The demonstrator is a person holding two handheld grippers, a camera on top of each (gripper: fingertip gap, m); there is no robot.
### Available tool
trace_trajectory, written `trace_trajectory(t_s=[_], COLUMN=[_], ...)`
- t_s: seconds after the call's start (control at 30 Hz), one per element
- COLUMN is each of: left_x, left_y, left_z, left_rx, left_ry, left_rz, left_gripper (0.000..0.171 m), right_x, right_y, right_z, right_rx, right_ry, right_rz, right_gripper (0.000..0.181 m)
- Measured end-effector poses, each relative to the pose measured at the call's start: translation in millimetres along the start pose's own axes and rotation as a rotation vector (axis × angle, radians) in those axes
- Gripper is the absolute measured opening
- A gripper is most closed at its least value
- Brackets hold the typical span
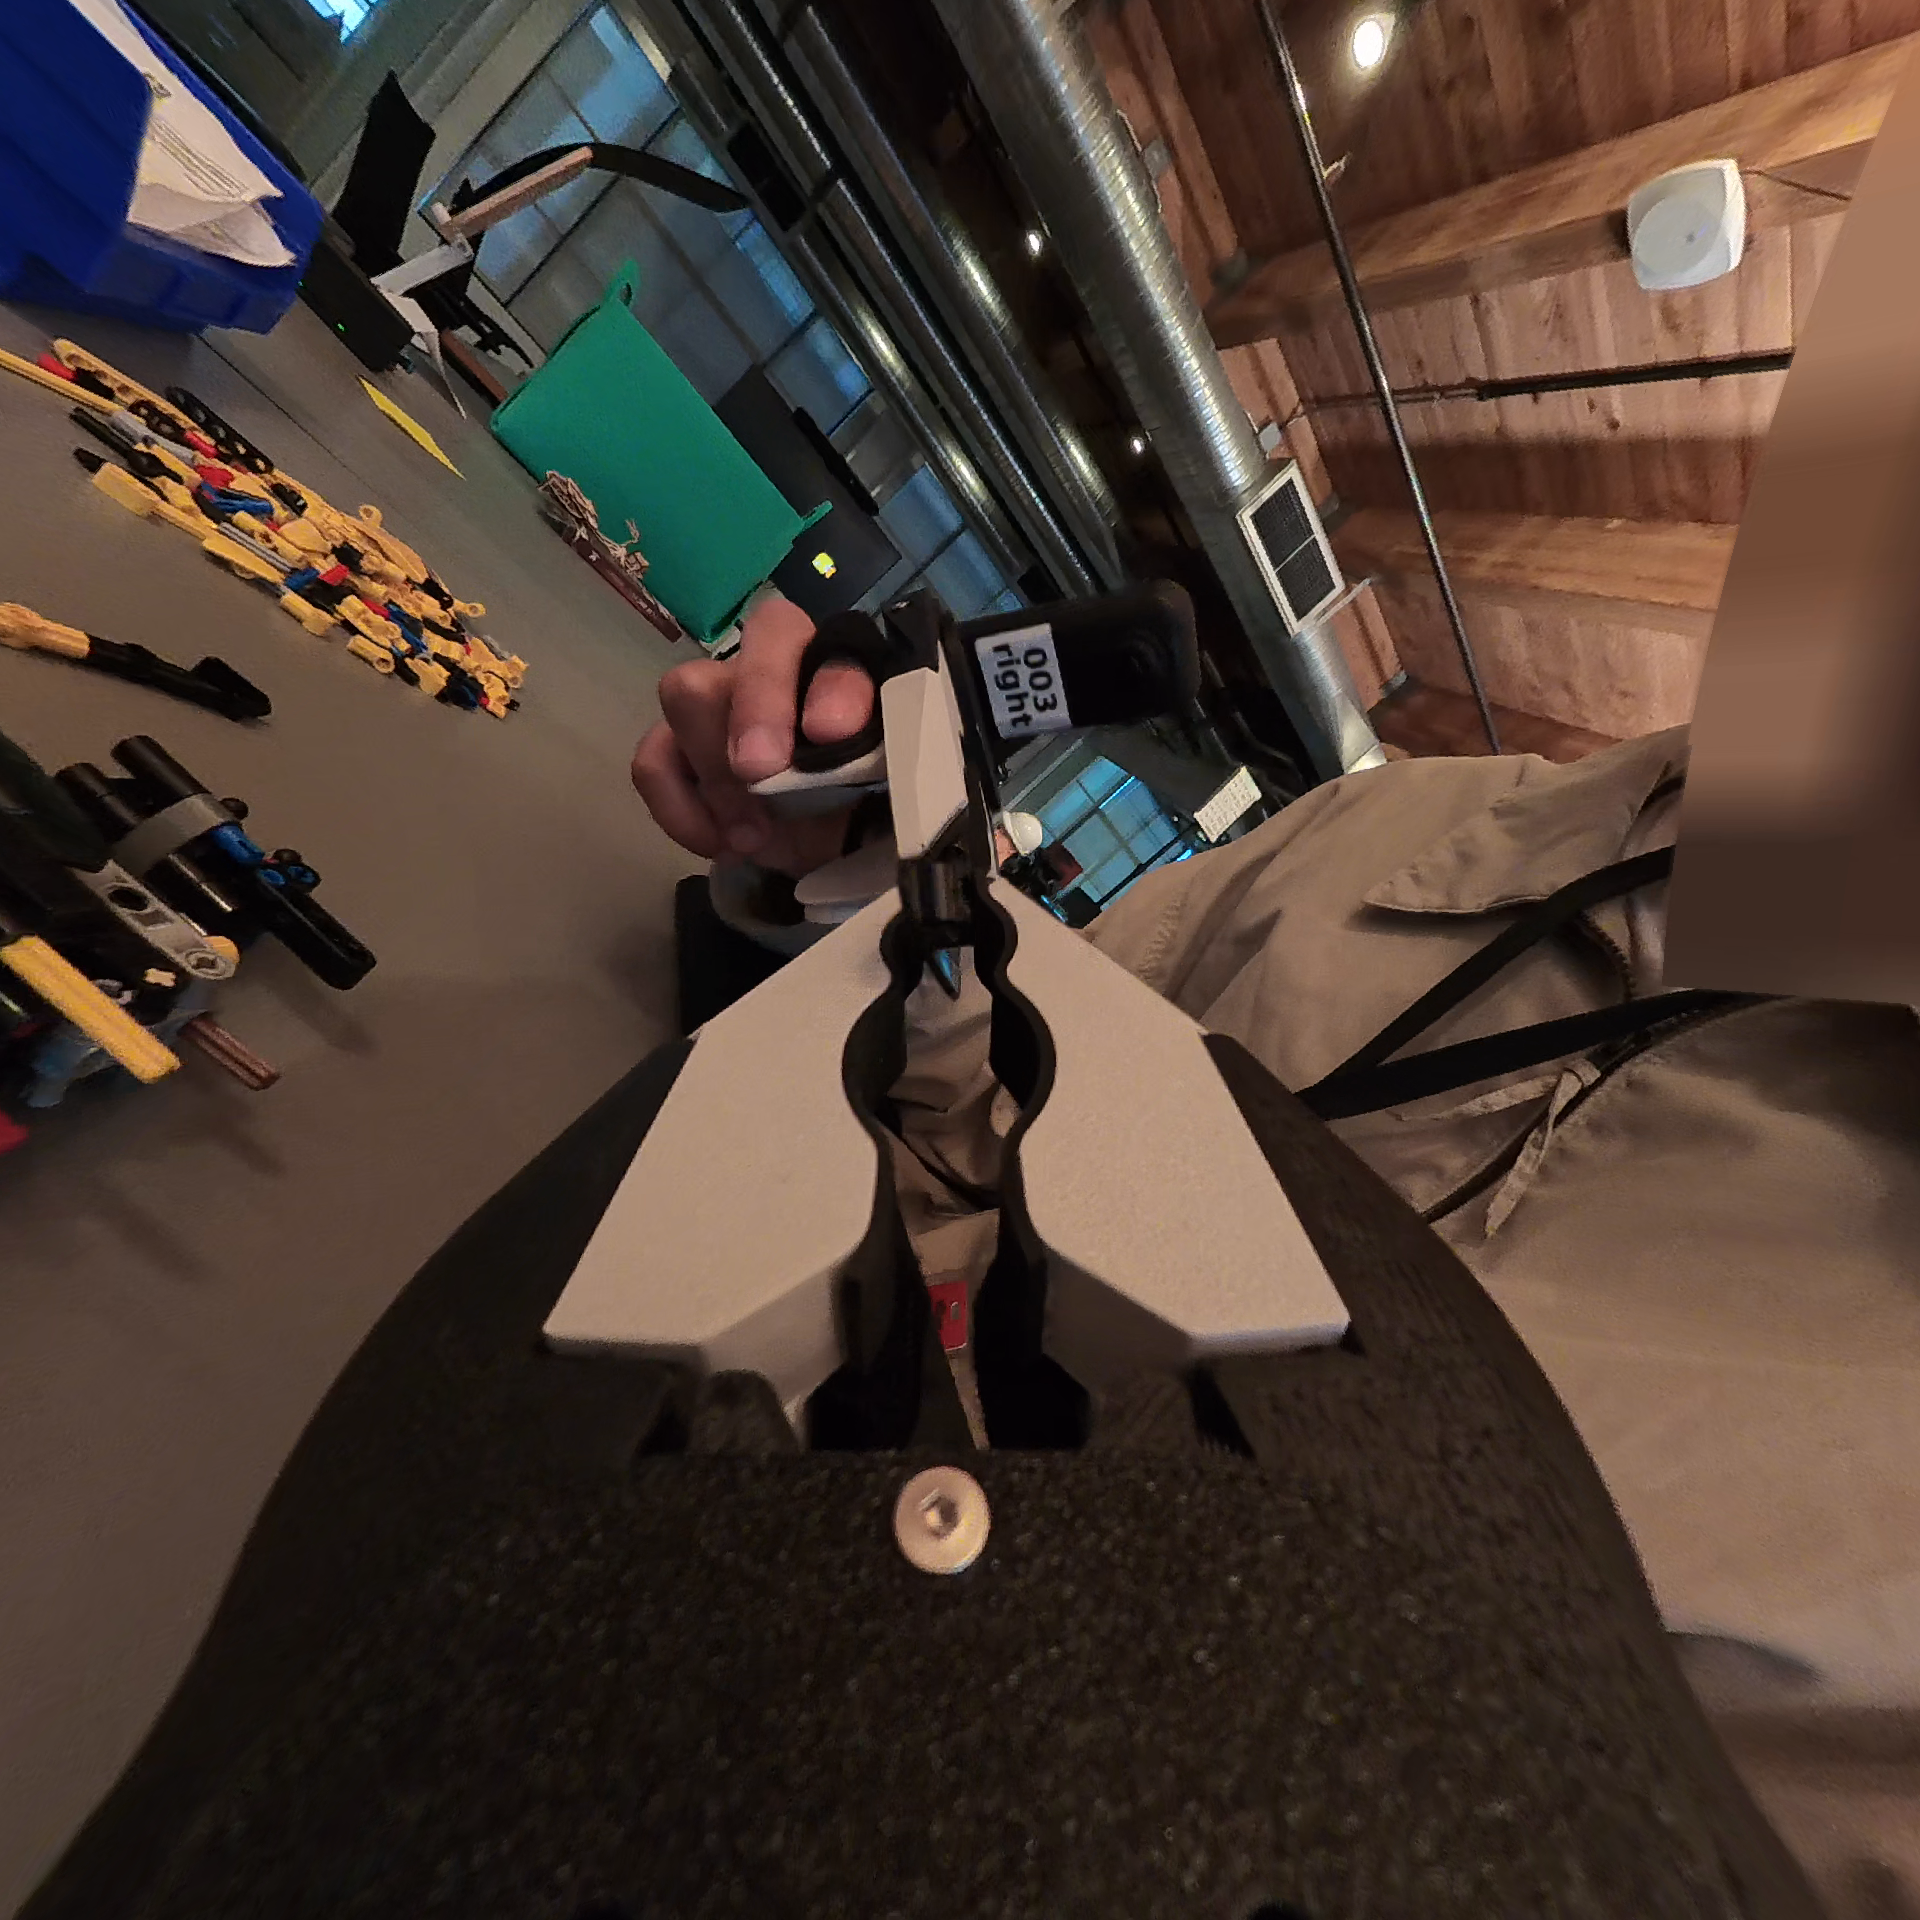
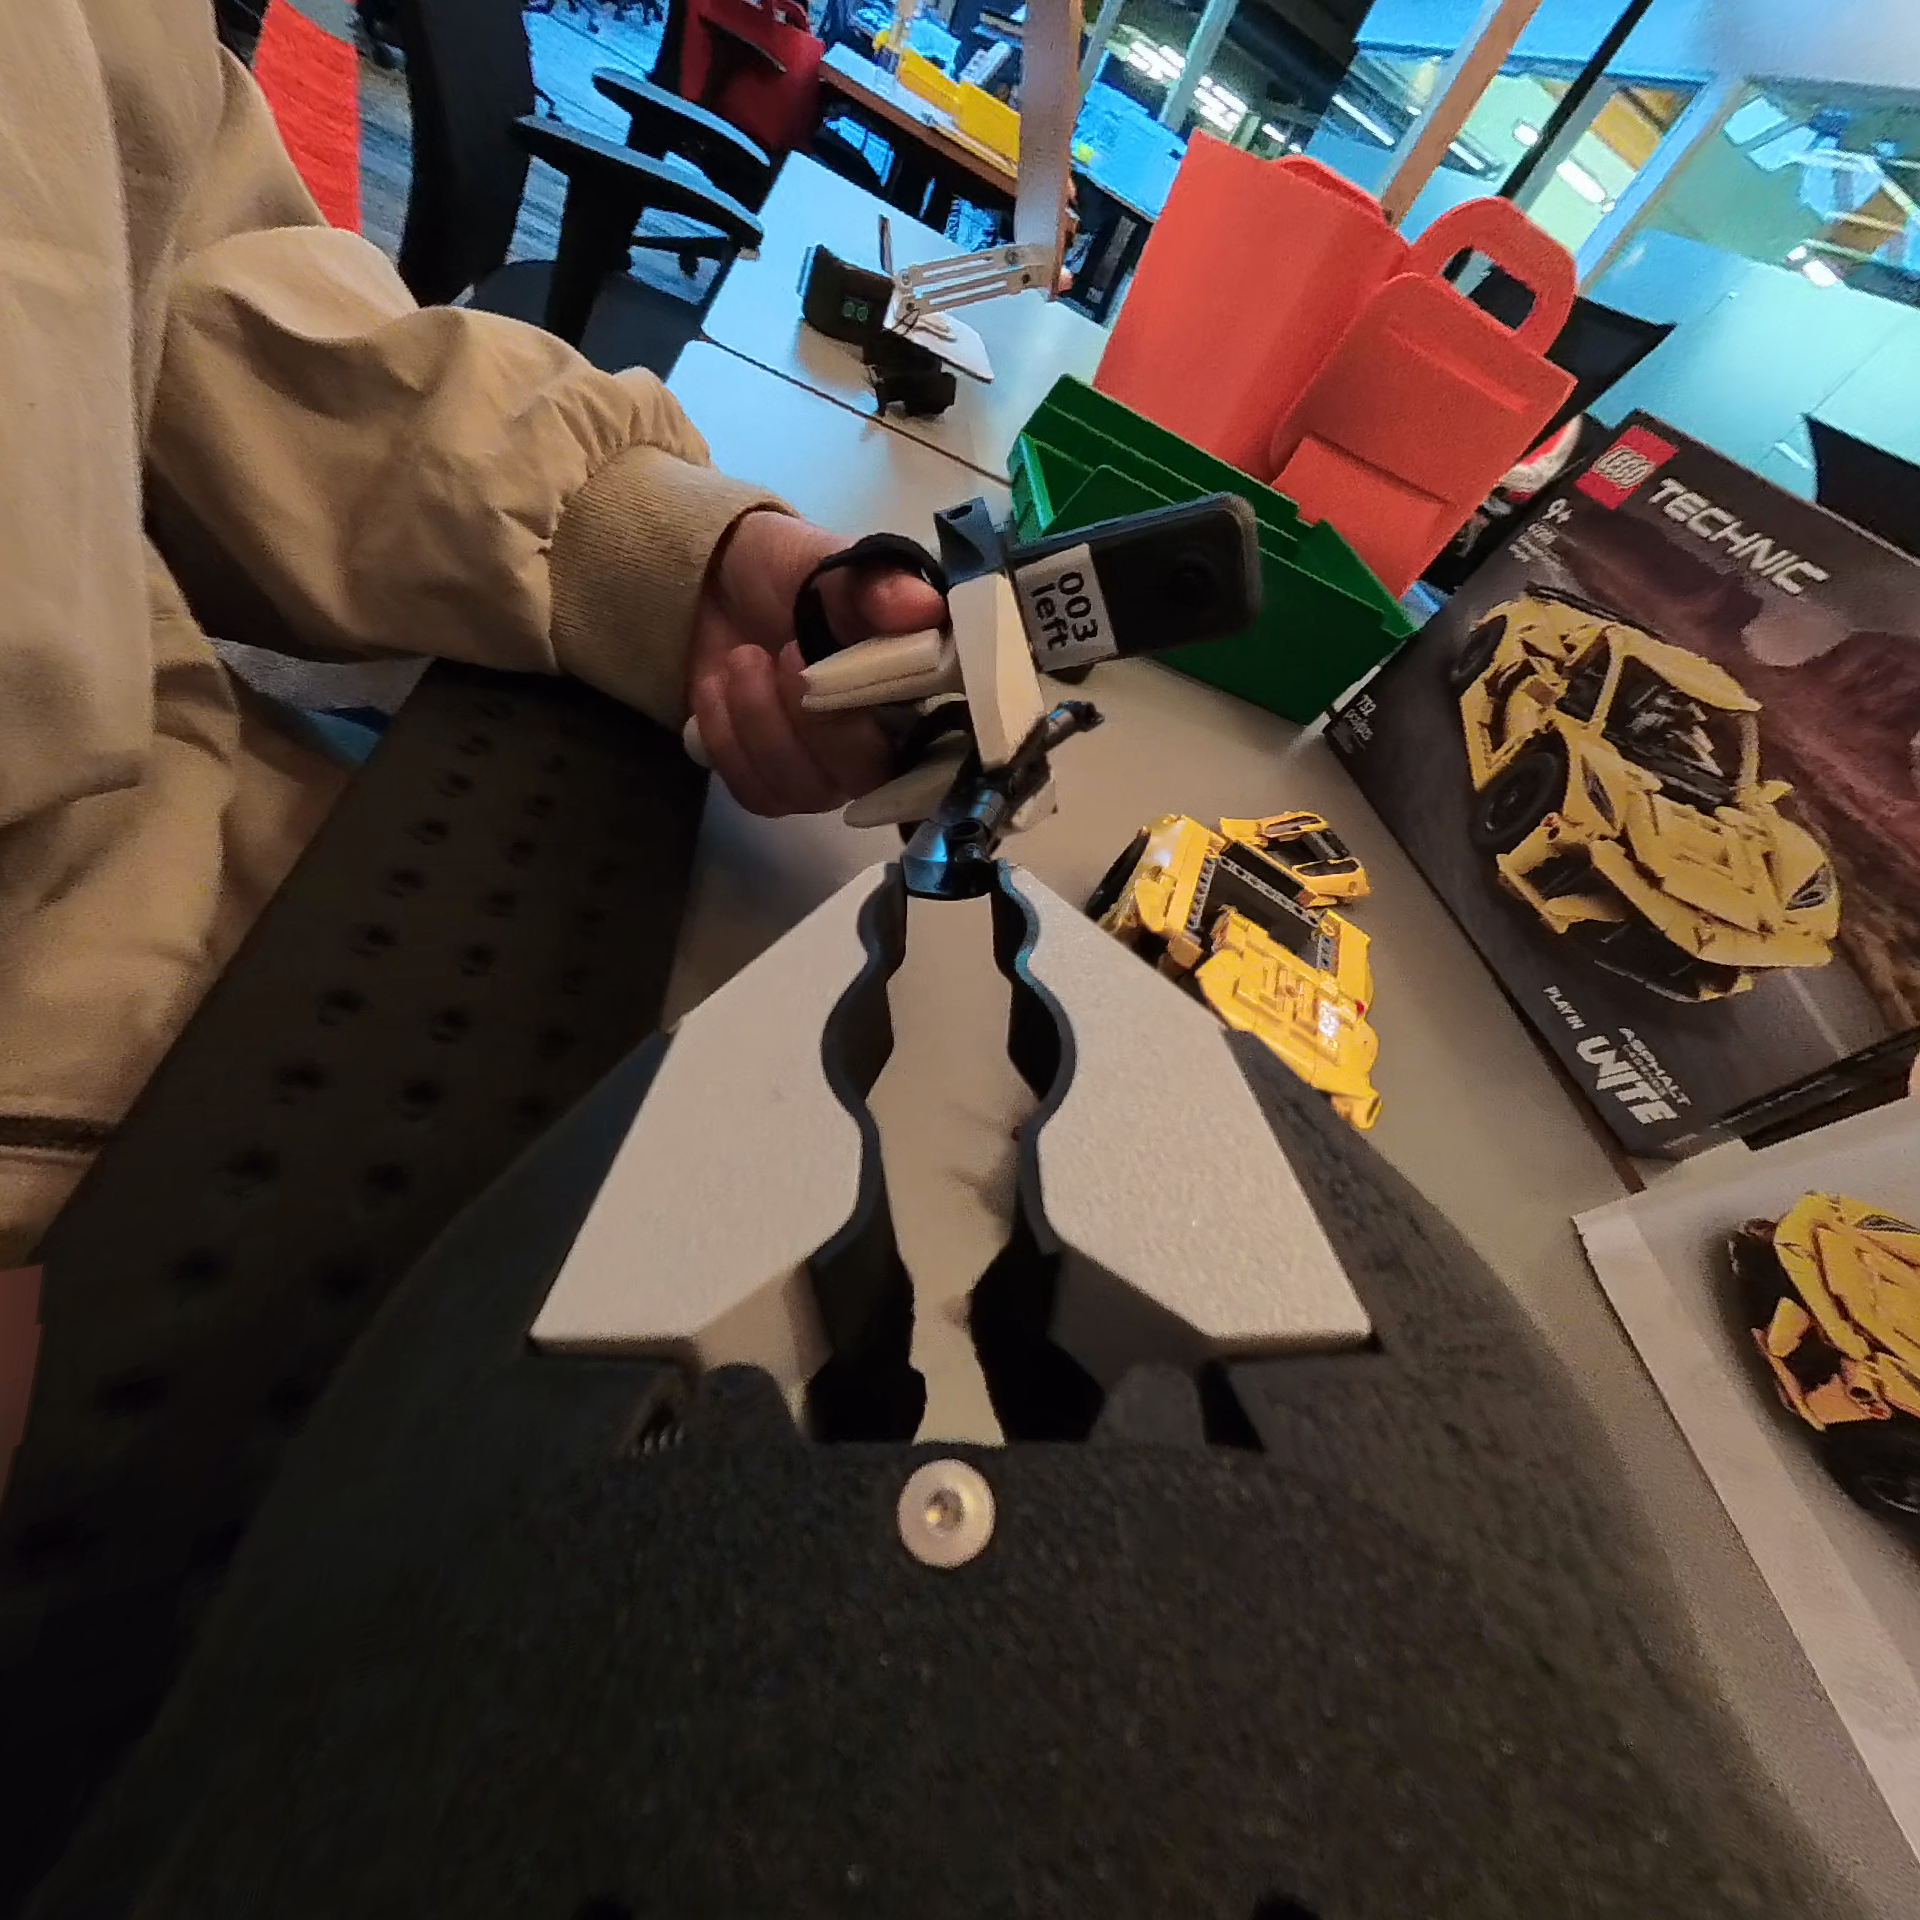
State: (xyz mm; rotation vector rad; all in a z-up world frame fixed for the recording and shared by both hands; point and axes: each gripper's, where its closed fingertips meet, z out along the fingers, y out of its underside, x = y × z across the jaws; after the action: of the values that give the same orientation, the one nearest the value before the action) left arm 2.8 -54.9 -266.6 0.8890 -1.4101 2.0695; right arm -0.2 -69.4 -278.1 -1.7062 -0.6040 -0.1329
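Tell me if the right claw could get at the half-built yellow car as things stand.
Probably not yet: the right claw is shut on a small black part, though the yellow car lies unobstructed beside it.

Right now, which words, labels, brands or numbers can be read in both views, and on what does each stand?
I do not copy writing; these things bear it.
White label on the black camera, left wrist view: legible print.
White label on the black camera, right wrist view: legible print.
Car box: logo, large and small print.
Papers in the blue bin: too small to read.
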Motion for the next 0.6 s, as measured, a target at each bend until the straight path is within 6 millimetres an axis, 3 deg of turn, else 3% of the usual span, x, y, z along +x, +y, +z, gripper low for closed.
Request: trace_trajectory(t_s=[0.13, 0.2, 0.27, 0.4, 0.6], left_x=[-6.3, -8.5, -10.0, -11.3, -12.0], left_y=[4.0, 2.3, -2.1, -12.4, -13.2], left_z=[2.0, -0.7, -4.7, -12.2, -11.9], left_rx=[-0.030, -0.030, -0.010, 0.035, 0.036], left_ry=[-0.055, -0.094, -0.134, -0.214, -0.235], left_rz=[0.038, 0.091, 0.148, 0.274, 0.316], left_gripper=[0.006, 0.006, 0.006, 0.006, 0.006], right_x=[0.5, 1.3, 10.1, 20.0, 19.1], right_y=[10.6, 12.8, 10.7, 16.9, 14.8], right_z=[-3.0, -1.9, -3.7, -0.4, 8.2], right_rx=[-0.043, -0.007, 0.086, 0.160, 0.184], right_ry=[-0.026, -0.034, -0.019, -0.046, -0.075], right_rz=[0.029, 0.170, 0.398, 0.786, 0.867], right_gripper=[0.015, 0.017, 0.033, 0.023, 0.004])
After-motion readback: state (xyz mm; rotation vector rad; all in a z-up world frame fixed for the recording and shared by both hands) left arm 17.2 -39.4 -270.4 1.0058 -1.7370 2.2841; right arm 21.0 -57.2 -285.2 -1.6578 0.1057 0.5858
